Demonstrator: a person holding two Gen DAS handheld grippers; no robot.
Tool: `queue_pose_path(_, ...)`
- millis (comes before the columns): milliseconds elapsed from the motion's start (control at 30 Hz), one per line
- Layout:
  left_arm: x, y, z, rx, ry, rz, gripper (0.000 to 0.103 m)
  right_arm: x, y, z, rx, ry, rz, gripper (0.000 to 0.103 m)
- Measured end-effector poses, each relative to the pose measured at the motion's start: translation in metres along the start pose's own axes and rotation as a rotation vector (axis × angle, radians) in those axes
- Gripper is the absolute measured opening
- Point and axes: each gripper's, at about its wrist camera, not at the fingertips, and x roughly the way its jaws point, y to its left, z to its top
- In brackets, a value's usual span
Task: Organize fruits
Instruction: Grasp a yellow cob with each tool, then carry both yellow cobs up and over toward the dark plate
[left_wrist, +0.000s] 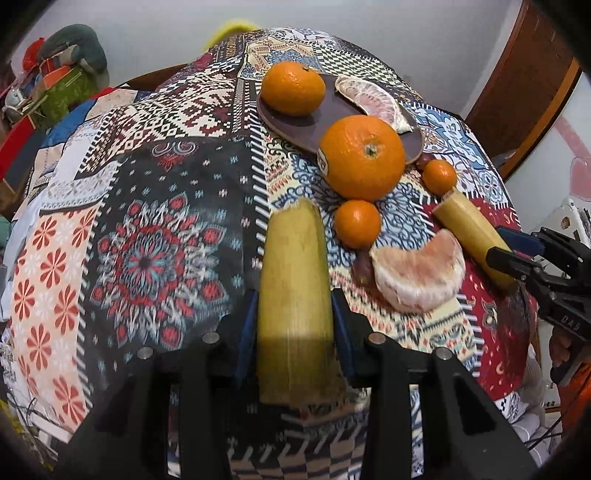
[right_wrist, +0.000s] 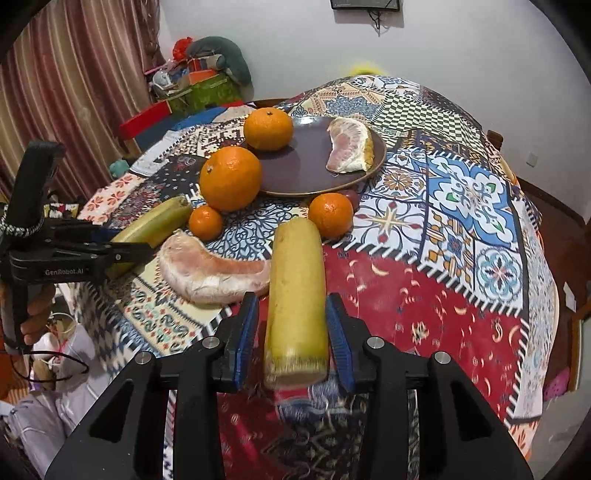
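Left wrist view: the left gripper (left_wrist: 295, 317) has its blue pads closed against a yellow-green cane piece (left_wrist: 291, 280), which points away toward the plate (left_wrist: 295, 127). The piece's near end is cut square; whether it rests on the patterned tablecloth (left_wrist: 147, 221) or is lifted clear cannot be told from here.

Right wrist view: the right gripper (right_wrist: 295, 332) likewise straddles a second cane piece (right_wrist: 297, 291), its pads appearing to press the sides, though motion blur at the near end makes contact less than certain.

Fruit on the plate: one mandarin (right_wrist: 268, 128) and one pomelo segment (right_wrist: 351, 147).

Fruit off the plate: a large orange (right_wrist: 231, 179) touching the plate's rim; two small mandarins (right_wrist: 205, 222) (right_wrist: 331, 215) just beside it; a peeled pomelo segment (right_wrist: 214, 275) lying between the two cane pieces.

Step in hand, by judgement: both cane pieces gripped, neither yet placed.

Next move calls for: lifting each piece level and carrying it toward the plate without sweeping the loose mandarins or the pomelo segment, which sit directly on the path; the bare centre of the plate offers the likeliest landing spot.
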Motion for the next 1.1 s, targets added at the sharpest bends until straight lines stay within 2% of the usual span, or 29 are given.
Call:
queue_pose_path(267,0.01,-0.004,0.007,0.02,-0.022,0.013,0.038,0.02,-0.003,-0.001,0.017,0.039,0.016,0.036)
queue_pose_path(667,0.007,-0.009,0.006,0.028,-0.071,0.048,0.038,0.016,-0.001,-0.003,0.044,-0.018,0.004,0.033)
queue_pose_path(1100,-0.026,-0.006,0.013,0.016,-0.153,0.052,0.038,-0.006,-0.007,0.01,0.026,-0.083,-0.033,0.033)
